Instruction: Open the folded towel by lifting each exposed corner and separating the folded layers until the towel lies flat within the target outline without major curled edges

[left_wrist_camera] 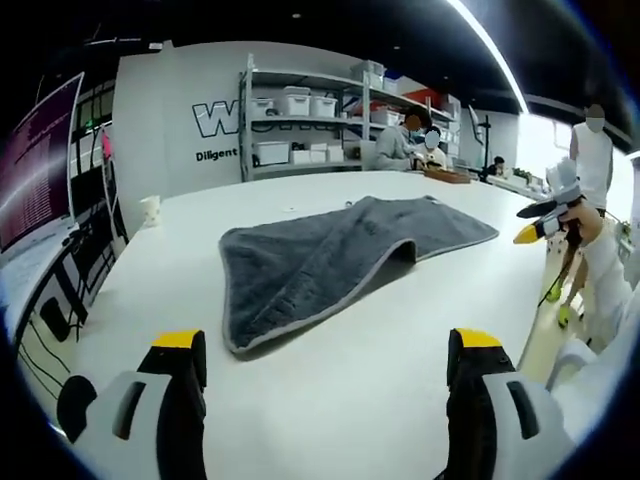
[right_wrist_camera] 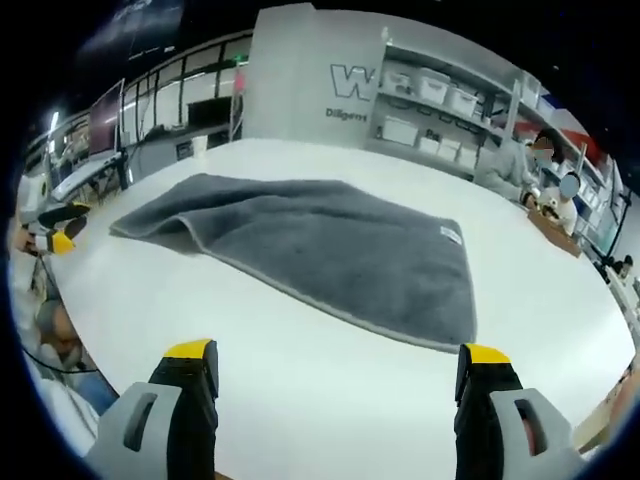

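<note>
Item: grey towel (left_wrist_camera: 340, 262), lying on the white surface (left_wrist_camera: 350, 400) at 12 o'clock from my left gripper (left_wrist_camera: 325, 355), well apart from it. Condition: partly opened; one flap is folded over, a raised fold running along the 3 o'clock side, with a pale hem around the edges.

In the right gripper view the towel (right_wrist_camera: 320, 250) sits at 12 o'clock from my right gripper (right_wrist_camera: 338, 375), small label near its 2 o'clock corner, doubled layer at 10 o'clock.

Fingers: both pairs spread apart, holding nothing.

Handling, by my judgement: soft, limp, light plush; it will drape and drag rather than slide stiffly. Best hold: the hemmed corner of the upper layer, pinched shallow so the lower layer stays down.
</note>
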